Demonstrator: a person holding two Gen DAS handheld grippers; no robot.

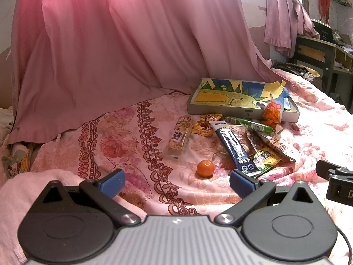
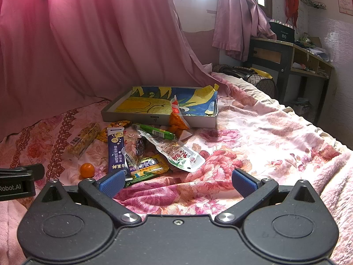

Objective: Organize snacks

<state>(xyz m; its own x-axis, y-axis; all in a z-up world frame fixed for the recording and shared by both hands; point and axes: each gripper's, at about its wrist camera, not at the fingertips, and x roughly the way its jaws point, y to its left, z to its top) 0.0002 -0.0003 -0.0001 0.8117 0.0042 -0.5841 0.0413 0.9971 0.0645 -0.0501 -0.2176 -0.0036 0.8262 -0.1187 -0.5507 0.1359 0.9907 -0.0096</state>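
A shallow grey box [image 1: 220, 110] [image 2: 141, 117] lined with a yellow and blue picture lies on the bed, with an orange snack bag [image 1: 271, 113] [image 2: 177, 119] leaning over its near rim. In front of it lie several packets: a nut bar [image 1: 178, 138] [image 2: 83, 138], a dark blue sachet [image 1: 235, 148] [image 2: 116, 149], a green sausage stick [image 1: 251, 124] [image 2: 157, 130] and a clear pouch [image 2: 181, 153]. A small orange [image 1: 205, 168] [image 2: 87, 169] sits nearest. My left gripper [image 1: 176, 182] is open, short of the orange. My right gripper [image 2: 177, 182] is open over the bedsheet.
The floral bedsheet [image 2: 253, 137] spreads to the right. A pink curtain [image 1: 114, 39] hangs down behind the box. A fuzzy pink blanket [image 1: 26, 198] lies near me. A dark desk [image 2: 286, 55] stands past the bed's far end.
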